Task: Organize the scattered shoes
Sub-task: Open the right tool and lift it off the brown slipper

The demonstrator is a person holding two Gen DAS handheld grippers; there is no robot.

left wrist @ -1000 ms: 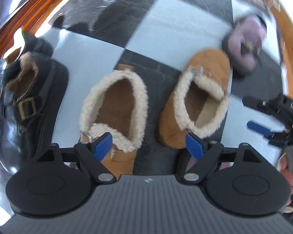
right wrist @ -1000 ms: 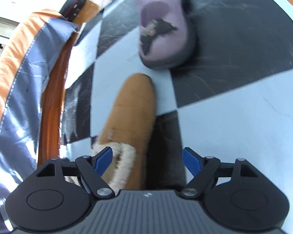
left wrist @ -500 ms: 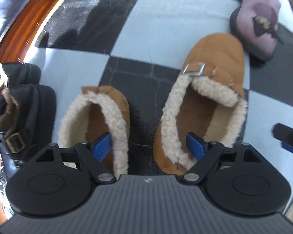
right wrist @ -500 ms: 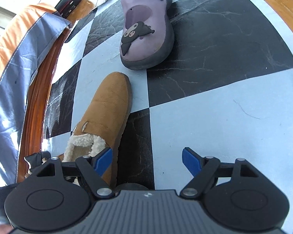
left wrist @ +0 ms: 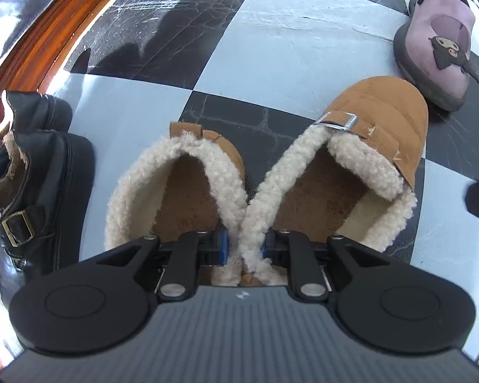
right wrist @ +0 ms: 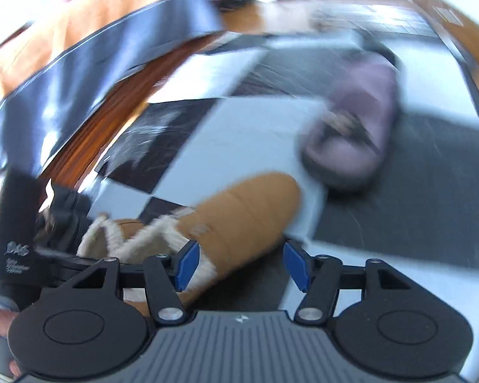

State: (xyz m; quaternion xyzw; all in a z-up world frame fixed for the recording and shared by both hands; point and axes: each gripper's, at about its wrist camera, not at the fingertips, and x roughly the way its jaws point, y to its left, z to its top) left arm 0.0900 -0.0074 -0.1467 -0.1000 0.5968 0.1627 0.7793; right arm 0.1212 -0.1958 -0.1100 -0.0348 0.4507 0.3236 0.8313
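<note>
Two tan fleece-lined slippers lie side by side on the checkered floor. My left gripper (left wrist: pixel 242 248) is shut on their two adjoining fleece edges, one finger inside the left slipper (left wrist: pixel 175 191) and one inside the right slipper (left wrist: pixel 361 146). A purple clog (left wrist: pixel 437 48) lies beyond the right slipper. My right gripper (right wrist: pixel 239 266) is open and empty, hovering over the toe of the right slipper (right wrist: pixel 249 210); this view is blurred. The purple clog (right wrist: pixel 357 127) lies ahead of it.
A black buckled boot (left wrist: pixel 32 191) stands at the left beside the slippers, near a wooden floor border (left wrist: pixel 48 35). An orange and blue cloth (right wrist: pixel 79 48) lies beyond the border. The left gripper's body (right wrist: pixel 19 249) shows at the right view's left edge.
My left gripper has closed, pinching the inner fleece edges of both slippers together. The slippers now touch. My right gripper has swung and its view has blurred.
</note>
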